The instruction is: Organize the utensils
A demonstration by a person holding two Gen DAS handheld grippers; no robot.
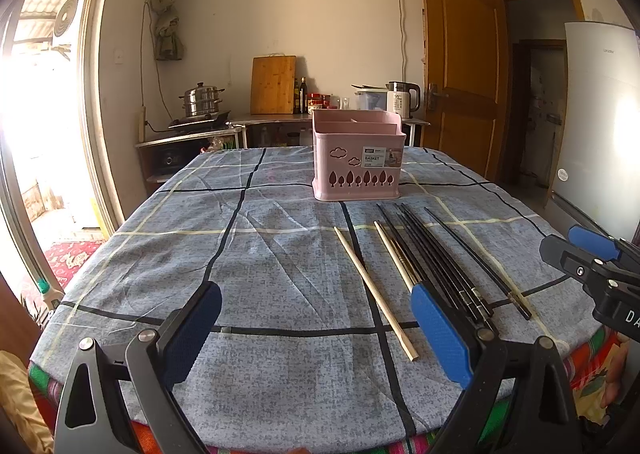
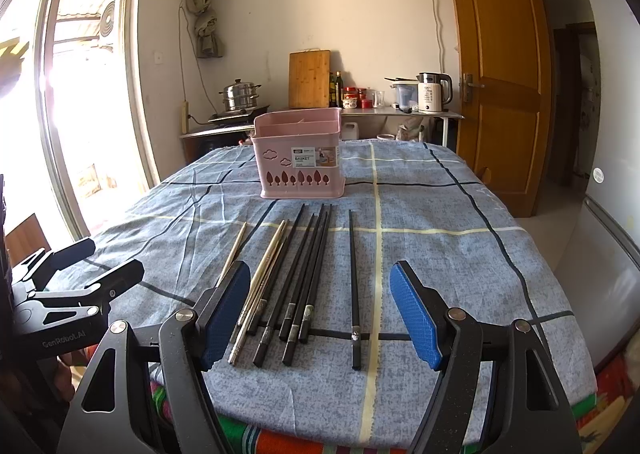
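The chopsticks [image 2: 298, 282] lie flat on the surface [image 2: 440, 254], side by side, their long axis running from the near edge toward the pink basket [image 2: 300, 161], thin tips pointing at it. One black stick [image 2: 354, 290] lies a little apart on the right. The left tool [image 1: 316, 334] and the right tool [image 2: 320, 314] are both spread wide, holding nothing.
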